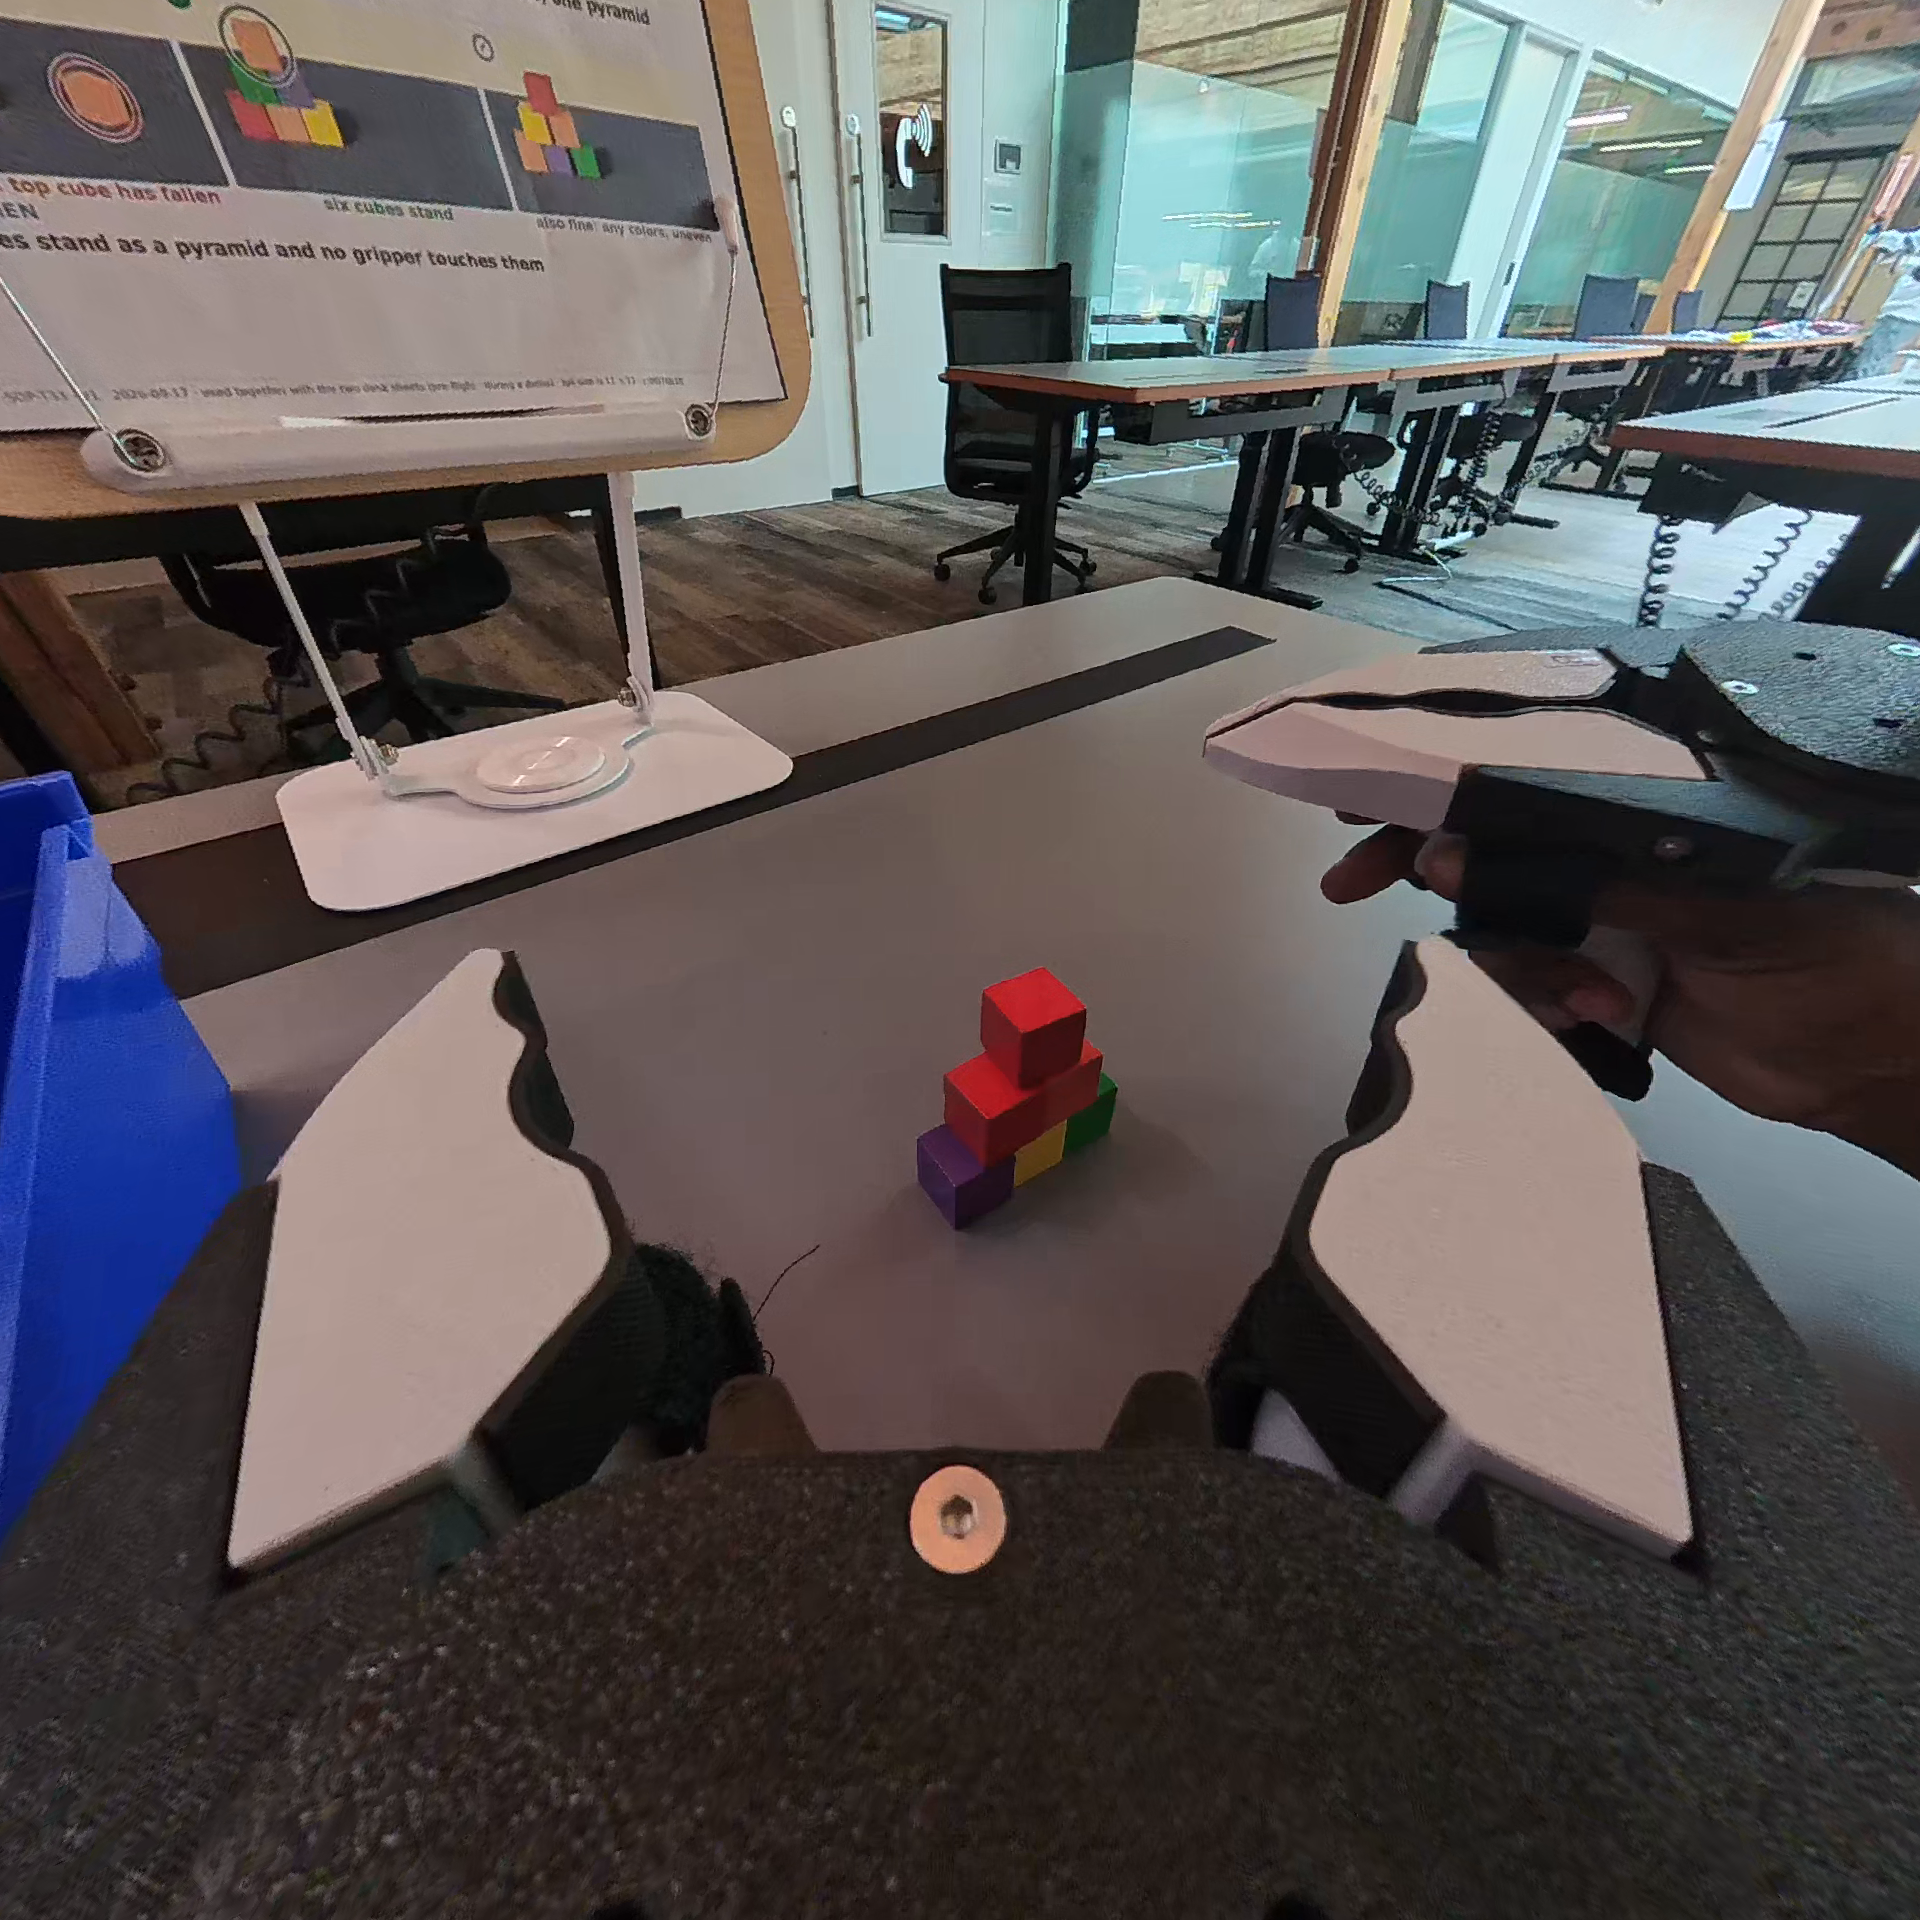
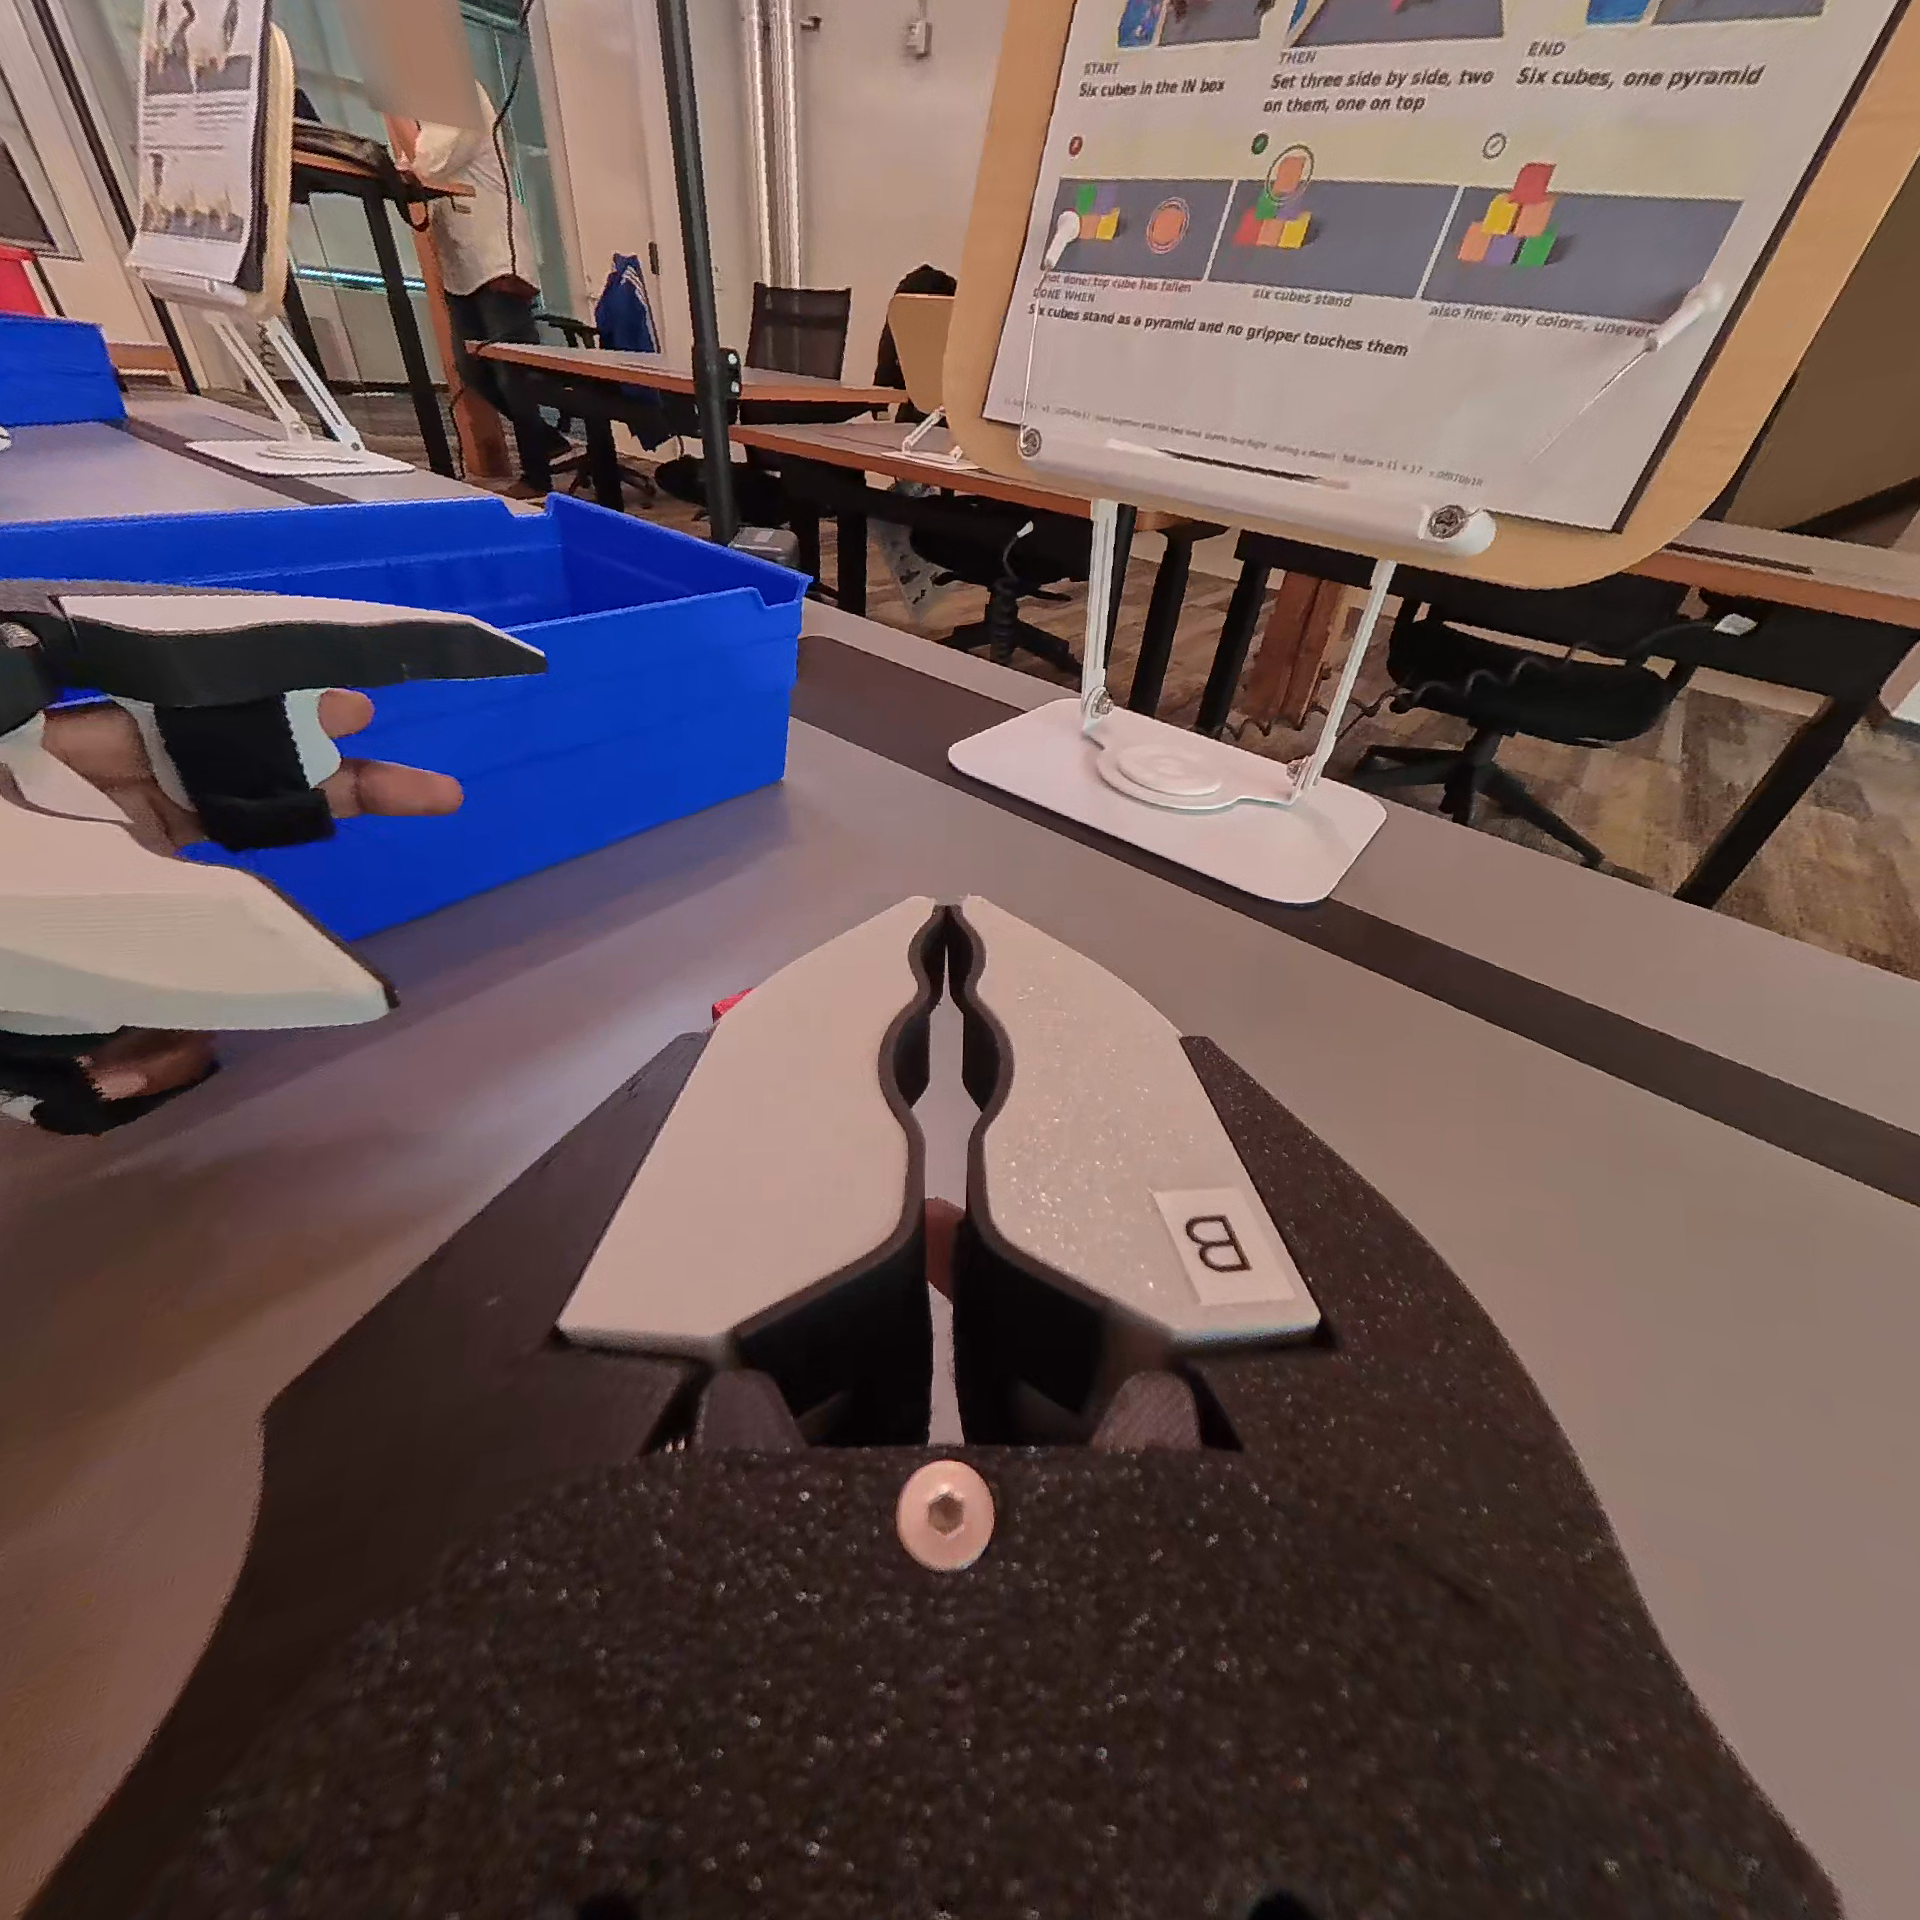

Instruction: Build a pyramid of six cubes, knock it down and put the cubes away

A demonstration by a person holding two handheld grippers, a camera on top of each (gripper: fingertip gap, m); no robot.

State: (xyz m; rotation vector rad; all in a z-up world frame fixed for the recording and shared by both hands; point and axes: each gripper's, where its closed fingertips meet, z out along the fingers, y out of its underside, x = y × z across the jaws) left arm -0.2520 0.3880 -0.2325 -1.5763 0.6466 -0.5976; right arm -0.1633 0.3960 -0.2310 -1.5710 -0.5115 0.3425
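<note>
A pyramid of cubes stands on the grey table point(image 1: 790, 1039). Its bottom row is a purple cube point(image 1: 961, 1179), a yellow cube point(image 1: 1042, 1151) and a green cube point(image 1: 1093, 1112). Red cubes point(image 1: 1003, 1107) form the middle row and one red cube point(image 1: 1034, 1023) sits on top. My left gripper point(image 1: 956, 951) is open and empty, its fingers wide on either side of the pyramid and clear of it. My right gripper point(image 2: 951, 912) is shut and empty, and it also shows in the left wrist view point(image 1: 1221, 743), held above and to the right of the pyramid. Only a red sliver point(image 2: 730, 1006) of the pyramid shows past its finger.
A blue bin point(image 2: 582, 675) stands on the table to the left, and its edge shows in the left wrist view point(image 1: 94, 1039). A white stand point(image 1: 520, 800) holding an instruction board point(image 1: 364, 260) is at the table's far side. A dark strip point(image 1: 987, 717) runs across the table. Desks and chairs fill the room behind. The red cube point(image 1: 1034, 1023) lies around 7 centimetres away from my left fingertips.
</note>
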